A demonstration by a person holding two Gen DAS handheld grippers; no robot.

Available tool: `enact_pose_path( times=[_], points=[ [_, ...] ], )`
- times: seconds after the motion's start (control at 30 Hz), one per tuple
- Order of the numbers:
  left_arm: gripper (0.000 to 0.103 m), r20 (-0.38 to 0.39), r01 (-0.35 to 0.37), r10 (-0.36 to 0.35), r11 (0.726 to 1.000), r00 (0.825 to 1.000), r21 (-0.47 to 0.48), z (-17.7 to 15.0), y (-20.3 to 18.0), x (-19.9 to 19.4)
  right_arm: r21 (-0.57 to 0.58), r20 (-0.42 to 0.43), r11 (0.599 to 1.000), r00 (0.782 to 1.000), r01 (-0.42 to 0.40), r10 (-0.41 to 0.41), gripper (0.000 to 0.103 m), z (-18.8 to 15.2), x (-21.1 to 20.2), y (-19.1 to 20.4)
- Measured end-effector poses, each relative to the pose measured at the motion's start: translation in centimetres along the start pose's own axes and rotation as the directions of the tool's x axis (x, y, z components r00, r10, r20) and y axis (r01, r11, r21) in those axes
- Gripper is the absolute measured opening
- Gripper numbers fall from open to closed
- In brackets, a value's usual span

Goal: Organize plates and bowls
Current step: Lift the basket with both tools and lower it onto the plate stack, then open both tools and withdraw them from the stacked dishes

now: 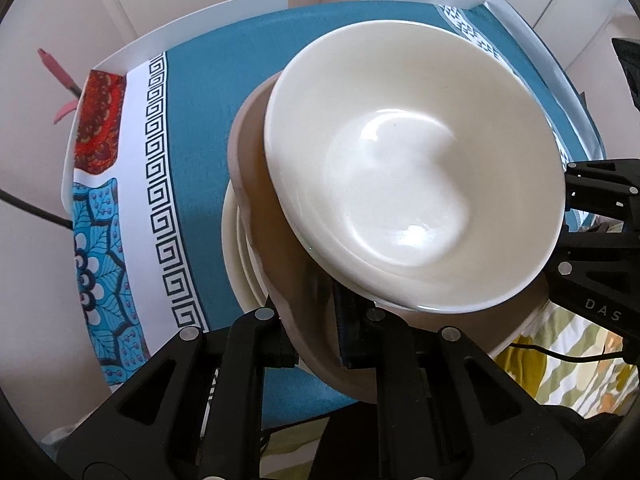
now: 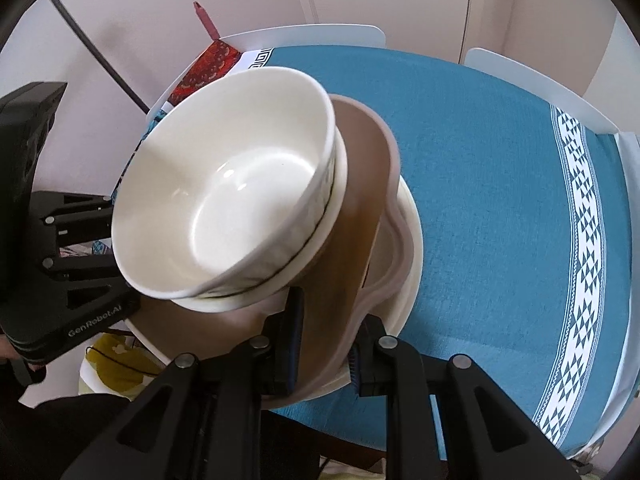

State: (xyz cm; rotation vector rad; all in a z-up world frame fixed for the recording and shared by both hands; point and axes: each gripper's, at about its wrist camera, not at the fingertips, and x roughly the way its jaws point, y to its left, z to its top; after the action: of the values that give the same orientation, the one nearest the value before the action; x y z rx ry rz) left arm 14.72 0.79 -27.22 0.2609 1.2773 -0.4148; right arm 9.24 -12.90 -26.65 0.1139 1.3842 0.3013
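A stack of dishes is held over the table's near edge. On top sit nested white bowls [image 1: 412, 168], also in the right wrist view [image 2: 224, 208]. They rest on a brown wavy-rimmed plate [image 1: 256, 200] [image 2: 360, 184], with cream plates [image 1: 234, 256] [image 2: 408, 256] below. My left gripper [image 1: 316, 340] is shut on the near rim of the plate stack. My right gripper [image 2: 324, 356] is shut on the stack's rim from the other side. Each gripper shows at the edge of the other's view.
The round table [image 1: 208, 120] [image 2: 500, 200] carries a teal cloth with patterned borders. White chair backs [image 1: 224, 12] [image 2: 320, 36] stand at its far side. A patterned fabric [image 1: 580, 356] lies below the near edge. White cupboard doors are behind.
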Motion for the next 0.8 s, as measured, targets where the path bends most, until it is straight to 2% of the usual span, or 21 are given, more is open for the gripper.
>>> enact_pose_path(
  times=[0.53, 0.8],
  points=[
    [0.015, -0.138, 0.043, -0.041, 0.999, 0.99, 0.006, 1.1, -0.1, 0.0, 0.038, -0.07, 0.999, 0.998, -0.002, 0.005, 0.021, 0.6, -0.8, -0.6],
    [0.018, -0.171, 0.054, -0.055, 0.998, 0.984, -0.011, 1.7, 0.3, -1.4, 0.031, -0.094, 0.999, 0.995, -0.017, 0.02, 0.021, 0.7, -0.9, -0.4]
  ],
)
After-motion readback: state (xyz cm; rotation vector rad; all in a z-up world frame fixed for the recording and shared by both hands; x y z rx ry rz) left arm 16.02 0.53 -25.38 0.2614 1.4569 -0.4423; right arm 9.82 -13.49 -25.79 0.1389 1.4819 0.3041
